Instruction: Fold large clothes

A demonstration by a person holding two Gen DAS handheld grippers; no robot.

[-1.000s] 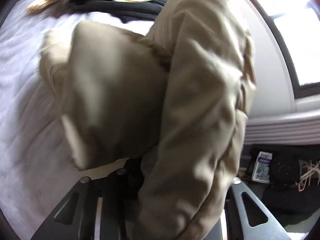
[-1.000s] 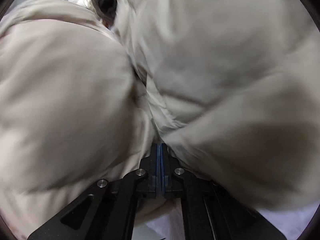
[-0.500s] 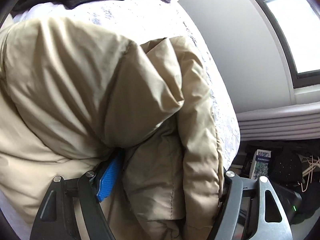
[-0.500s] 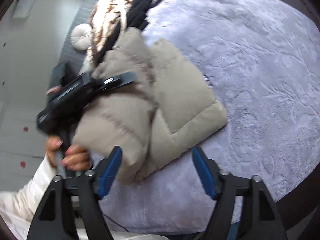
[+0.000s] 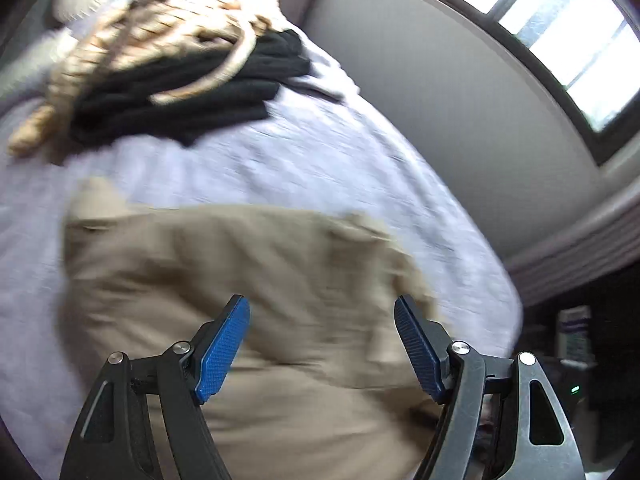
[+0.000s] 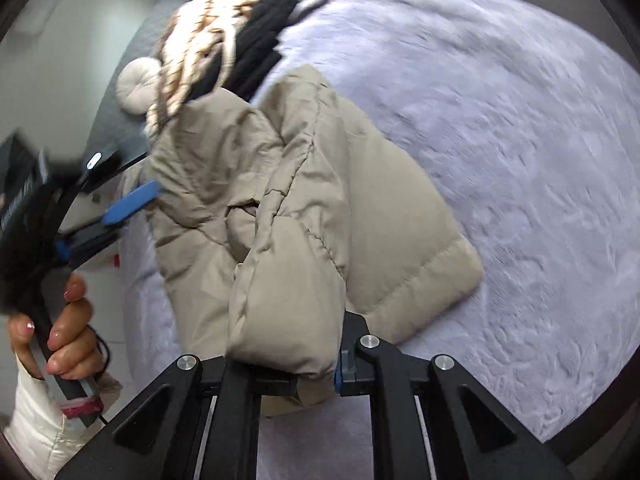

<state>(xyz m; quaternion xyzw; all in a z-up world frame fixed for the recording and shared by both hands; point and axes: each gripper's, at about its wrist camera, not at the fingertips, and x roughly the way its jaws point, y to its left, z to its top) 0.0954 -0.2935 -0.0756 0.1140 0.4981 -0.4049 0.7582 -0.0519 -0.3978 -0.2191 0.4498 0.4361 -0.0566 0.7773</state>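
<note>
My right gripper [image 6: 282, 364] clamps the beige puffer jacket's [image 6: 304, 200] sleeve on the lilac bedspread [image 6: 520, 140], left gripper [image 6: 120, 212] spread wide beside it

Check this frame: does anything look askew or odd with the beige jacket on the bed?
The jacket is bunched unevenly, one sleeve flopped across it toward the right gripper, whose fingers close around the cuff. The left gripper is open. Nothing looks damaged.

Bedroom: bed [image 6: 520, 140], window [image 5: 580, 40]
</note>
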